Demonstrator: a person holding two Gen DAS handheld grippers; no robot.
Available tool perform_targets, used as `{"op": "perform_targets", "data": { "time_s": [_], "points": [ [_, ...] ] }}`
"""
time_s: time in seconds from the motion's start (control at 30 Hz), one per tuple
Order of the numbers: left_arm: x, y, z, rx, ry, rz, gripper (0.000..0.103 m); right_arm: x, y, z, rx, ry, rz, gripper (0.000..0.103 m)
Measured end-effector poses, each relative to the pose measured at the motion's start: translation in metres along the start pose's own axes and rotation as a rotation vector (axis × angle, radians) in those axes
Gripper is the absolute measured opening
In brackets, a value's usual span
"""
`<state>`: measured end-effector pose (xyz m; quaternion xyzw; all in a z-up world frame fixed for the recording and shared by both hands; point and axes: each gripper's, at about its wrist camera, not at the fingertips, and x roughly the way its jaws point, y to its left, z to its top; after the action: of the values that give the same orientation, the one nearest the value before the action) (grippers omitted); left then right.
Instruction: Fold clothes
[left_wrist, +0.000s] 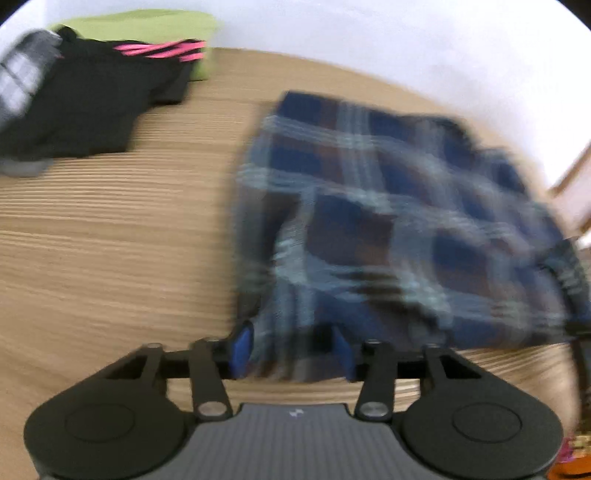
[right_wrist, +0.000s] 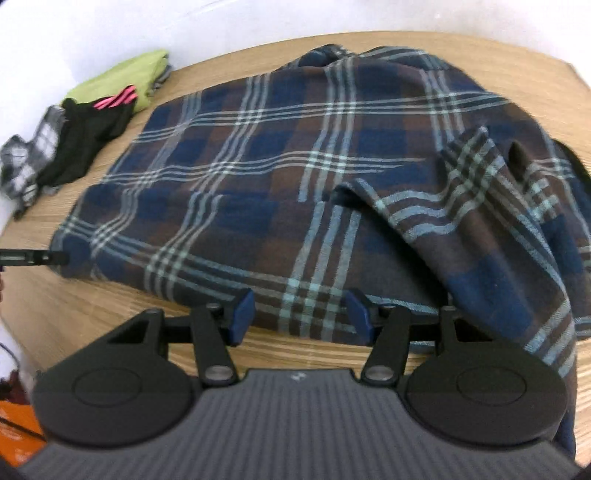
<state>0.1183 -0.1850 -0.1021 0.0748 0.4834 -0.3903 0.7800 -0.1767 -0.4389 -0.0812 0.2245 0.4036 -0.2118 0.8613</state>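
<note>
Blue-padded fingers of the right tool (right_wrist: 300, 314) stand wide apart, straddling the near hem of the plaid shirt (right_wrist: 280, 177) spread ahead on the tabletop (right_wrist: 110, 306). Left tool (left_wrist: 291, 350), blurred, is likewise spread at the shirt's edge, gripping nothing. Judging by this, a fold is starting: both should pinch the hem and carry it forward.

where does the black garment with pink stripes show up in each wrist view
Left wrist view: the black garment with pink stripes sits at upper left, far across the table, left of the plaid garment.
Right wrist view: the same garment is smaller, at the left edge, upper half, again left of the plaid.
Shared landmark: the green folded cloth lies right behind it in both views.
</note>
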Motion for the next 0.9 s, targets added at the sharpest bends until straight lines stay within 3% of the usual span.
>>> {"op": "perform_targets", "data": {
  "time_s": [0.03,0.1,0.27,0.37,0.5,0.6,0.7,0.77,0.9],
  "points": [
    [0.0,0.002,0.001,-0.006,-0.006,-0.054,0.004,0.003,0.0,0.001,0.015,-0.002,-0.012,0.058],
    [-0.001,0.0,0.002,-0.014,0.03,-0.056,0.003,0.01,-0.001,0.003,0.042,-0.007,-0.034,0.058],
    [-0.028,0.023,-0.007,0.138,0.135,0.03,0.004,0.015,-0.019,0.01,0.136,-0.035,-0.158,0.058],
    [-0.021,0.035,-0.019,0.203,0.2,0.049,0.006,0.022,-0.04,0.012,0.208,-0.023,-0.212,0.056],
    [-0.029,0.039,-0.018,0.216,0.183,0.016,0.012,0.027,-0.045,0.018,0.195,-0.034,-0.237,0.057],
    [-0.048,0.03,-0.008,0.265,0.12,-0.012,0.015,0.018,-0.033,0.022,0.205,-0.04,-0.258,0.057],
    [-0.054,0.018,0.011,0.282,0.046,-0.029,0.03,0.007,-0.007,0.018,0.148,-0.084,-0.185,0.057],
    [-0.049,0.009,0.025,0.279,0.022,-0.071,0.032,0.004,0.01,0.016,0.11,-0.101,-0.144,0.057],
    [-0.019,-0.019,0.041,0.334,0.019,-0.126,0.035,0.033,0.036,0.007,0.03,-0.033,-0.13,0.057]
  ]
}}
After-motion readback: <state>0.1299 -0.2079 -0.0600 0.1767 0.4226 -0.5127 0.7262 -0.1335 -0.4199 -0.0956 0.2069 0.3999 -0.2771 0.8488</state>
